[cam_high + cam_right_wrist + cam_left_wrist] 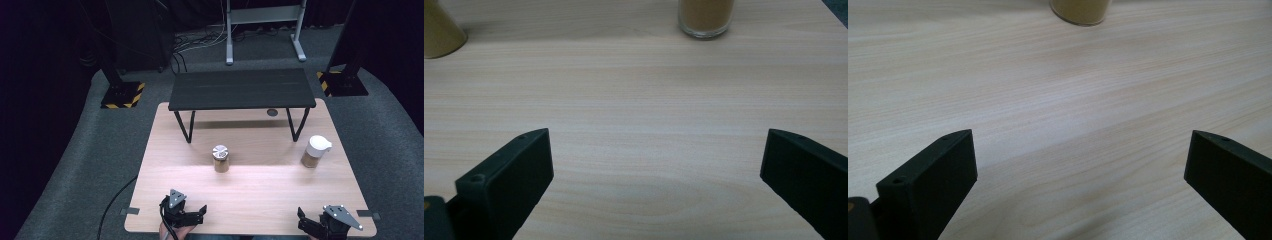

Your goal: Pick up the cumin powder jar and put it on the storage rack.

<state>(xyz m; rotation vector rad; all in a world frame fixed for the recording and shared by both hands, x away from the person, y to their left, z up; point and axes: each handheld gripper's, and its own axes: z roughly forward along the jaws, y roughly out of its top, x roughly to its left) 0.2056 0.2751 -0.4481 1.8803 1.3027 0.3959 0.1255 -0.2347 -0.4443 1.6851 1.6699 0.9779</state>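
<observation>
Your left tool [192,214] and right tool [312,226] sit at the counter's [260,200] near edge, both with jaws spread apart and nothing between them. Bare wood lies ahead of each. The silver-lidded jar [220,158] stands mid-counter, the white-lidded jar [315,151] toward the right edge, both before the black shelf [242,89]. In the gripper views both jars are cut off at the top.

This looks like a lab or recording studio. A plain wooden table [250,200] stands on grey carpet [385,150], with dark curtains around. Black stands with yellow-and-black hazard-striped bases [122,95] sit at far left and far right, loose cables [200,40] trail across the floor, and a grey metal frame [262,30] stands behind.
</observation>
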